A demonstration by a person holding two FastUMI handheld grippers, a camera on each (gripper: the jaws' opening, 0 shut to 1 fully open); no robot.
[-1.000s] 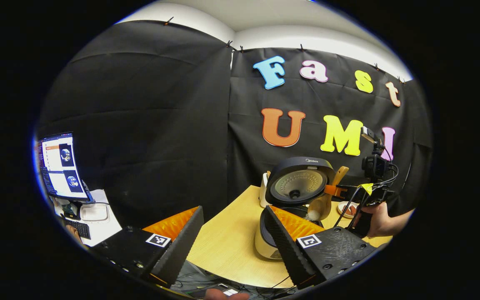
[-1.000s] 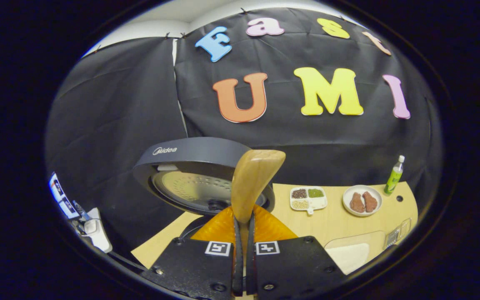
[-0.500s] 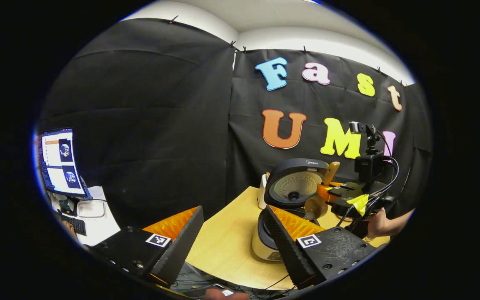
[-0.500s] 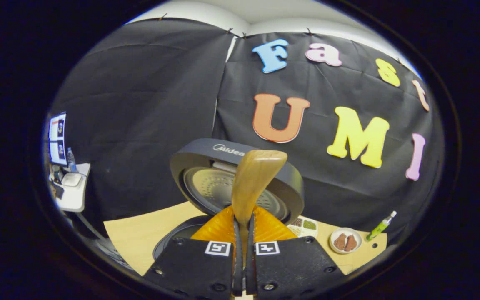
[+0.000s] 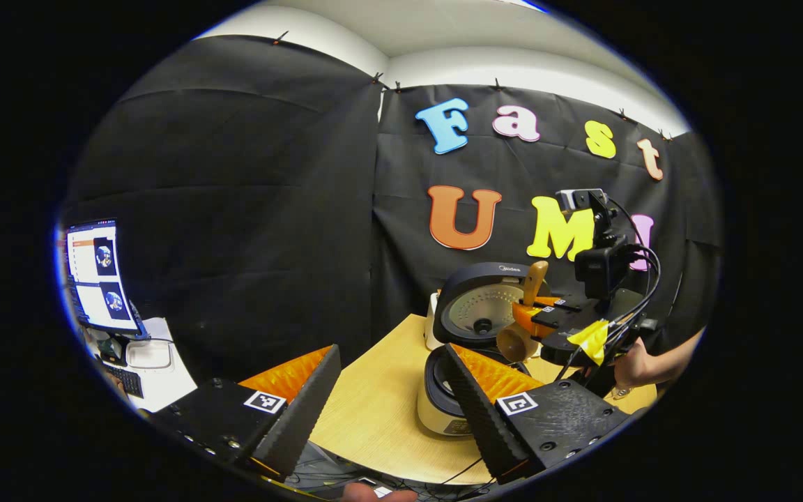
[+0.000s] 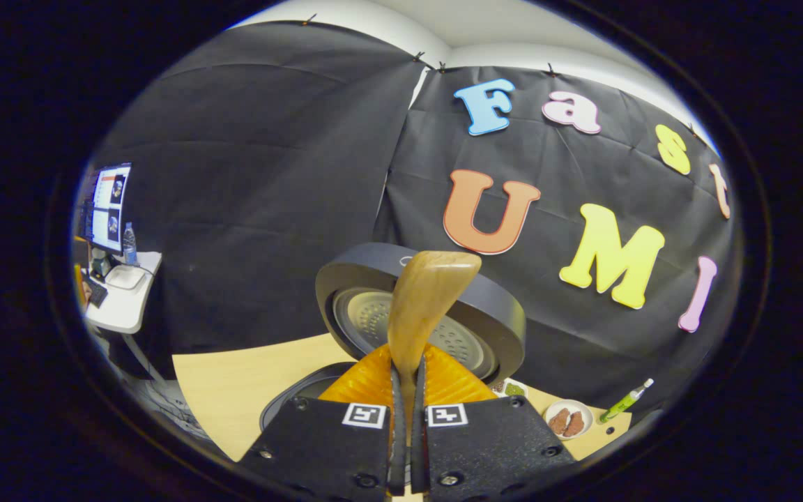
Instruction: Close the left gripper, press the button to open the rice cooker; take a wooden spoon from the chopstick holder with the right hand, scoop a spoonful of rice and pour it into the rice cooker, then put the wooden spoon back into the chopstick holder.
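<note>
The wooden spoon (image 6: 421, 307) is clamped between both fingers of the right gripper (image 6: 407, 432), which press together on its handle; the handle end rises in front of the raised lid. In the left gripper view the spoon (image 5: 521, 322) hangs bowl-down over the open rice cooker (image 5: 452, 390), held there by the right gripper (image 5: 537, 322), with a hand (image 5: 635, 364) behind it. The cooker stands on the desk (image 5: 380, 411) near its left front edge, lid (image 5: 478, 307) tilted up and its perforated inner face showing. The left gripper (image 5: 391, 397) hovers before the desk's front edge, its fingers spread wide with nothing between them.

Toward the desk's far right corner, in the right gripper view, sit a plate (image 6: 567, 420) with two brown pieces and a green bottle (image 6: 623, 402) lying tilted. A monitor (image 5: 98, 279) stands on a side table at the left.
</note>
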